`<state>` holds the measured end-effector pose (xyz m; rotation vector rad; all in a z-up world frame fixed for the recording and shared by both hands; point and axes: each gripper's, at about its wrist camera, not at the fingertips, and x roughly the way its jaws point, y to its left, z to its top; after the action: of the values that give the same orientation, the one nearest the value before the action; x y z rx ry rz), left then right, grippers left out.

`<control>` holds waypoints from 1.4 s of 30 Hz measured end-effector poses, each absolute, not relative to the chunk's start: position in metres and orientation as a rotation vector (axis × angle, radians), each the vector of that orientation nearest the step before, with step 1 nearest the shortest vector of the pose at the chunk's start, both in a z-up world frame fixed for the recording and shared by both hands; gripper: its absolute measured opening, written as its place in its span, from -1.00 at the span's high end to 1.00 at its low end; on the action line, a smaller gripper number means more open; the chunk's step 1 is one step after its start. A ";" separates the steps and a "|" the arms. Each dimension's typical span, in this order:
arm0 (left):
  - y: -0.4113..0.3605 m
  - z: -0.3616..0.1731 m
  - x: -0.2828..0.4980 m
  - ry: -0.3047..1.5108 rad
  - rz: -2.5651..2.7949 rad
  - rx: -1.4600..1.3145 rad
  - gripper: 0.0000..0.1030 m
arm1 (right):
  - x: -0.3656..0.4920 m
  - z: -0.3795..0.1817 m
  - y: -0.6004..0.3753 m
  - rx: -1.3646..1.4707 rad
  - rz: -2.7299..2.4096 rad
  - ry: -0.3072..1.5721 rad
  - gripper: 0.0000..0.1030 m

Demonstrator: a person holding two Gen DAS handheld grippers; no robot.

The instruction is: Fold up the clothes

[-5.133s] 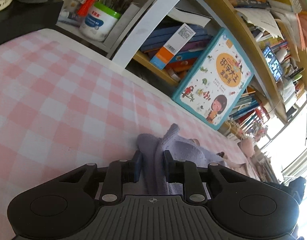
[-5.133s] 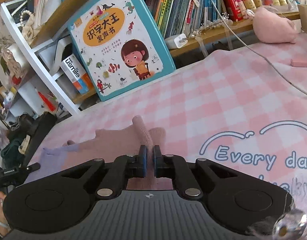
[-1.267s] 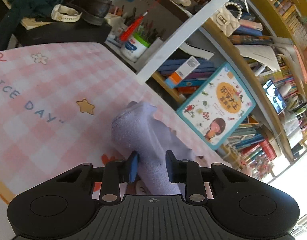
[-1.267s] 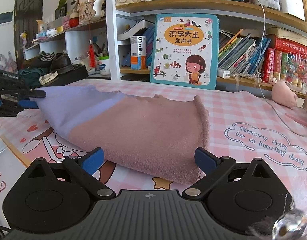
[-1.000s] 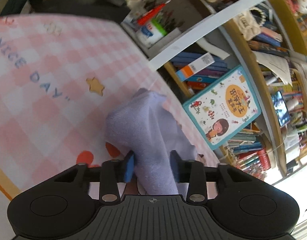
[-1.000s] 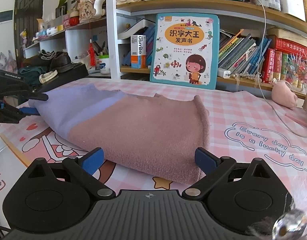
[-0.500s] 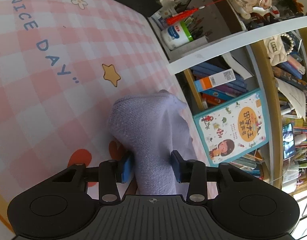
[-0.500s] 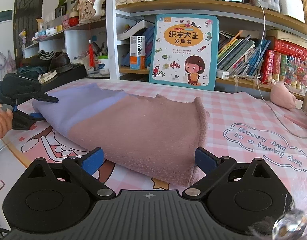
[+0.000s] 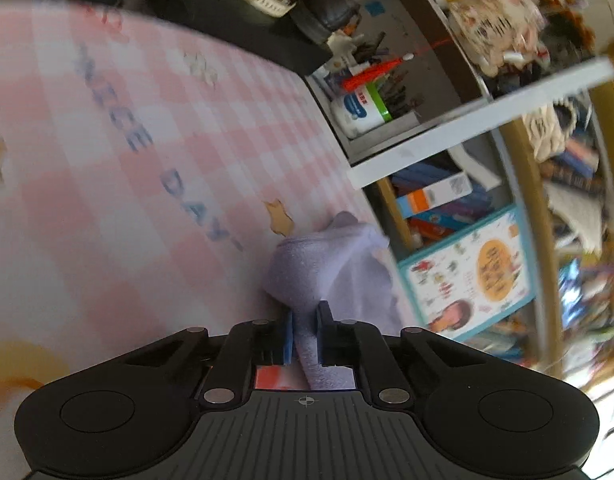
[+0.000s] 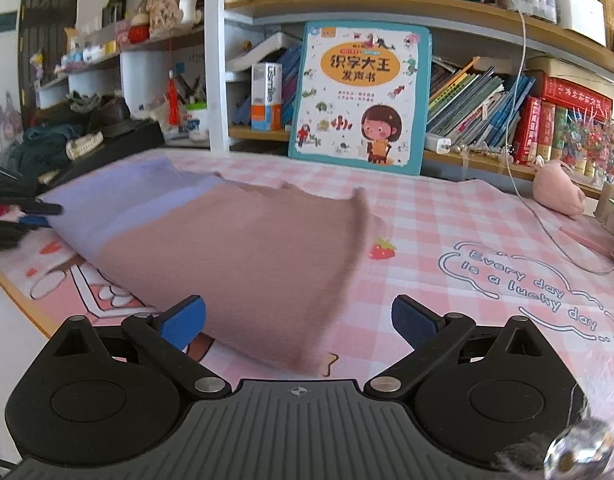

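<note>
both grippers — left gripper, right gripper — black ribbed bodies, silver screws, seemingly blue finger pads.

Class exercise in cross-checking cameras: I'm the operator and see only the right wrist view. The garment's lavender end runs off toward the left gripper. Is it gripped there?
Observer: Yes. In the left wrist view the left gripper is shut on the lavender end of the garment.
Operator: Is that end flat on the tablecloth?
Observer: No, it stands bunched up in a hump above the pink checked tablecloth.
Operator: Anything printed near it?
Observer: A tan star just beside the hump.
</note>
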<state>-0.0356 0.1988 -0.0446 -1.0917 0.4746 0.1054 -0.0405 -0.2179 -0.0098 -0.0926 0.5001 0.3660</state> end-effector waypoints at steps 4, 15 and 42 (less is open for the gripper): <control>0.204 -0.040 -0.043 0.482 0.105 -1.056 0.82 | -0.040 -0.011 -0.212 -0.131 0.371 0.513 -0.94; 0.200 -0.044 -0.035 0.516 0.101 -1.077 0.49 | -0.038 -0.012 -0.212 -0.129 0.372 0.527 -0.94; 0.250 -0.027 -0.092 0.470 0.172 -0.902 0.83 | -0.027 0.001 -0.174 -0.099 0.634 0.442 0.39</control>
<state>-0.0924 0.2498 -0.0272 -0.9018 0.4698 0.1723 -0.0271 -0.1739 0.0006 -0.0992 0.4422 0.6340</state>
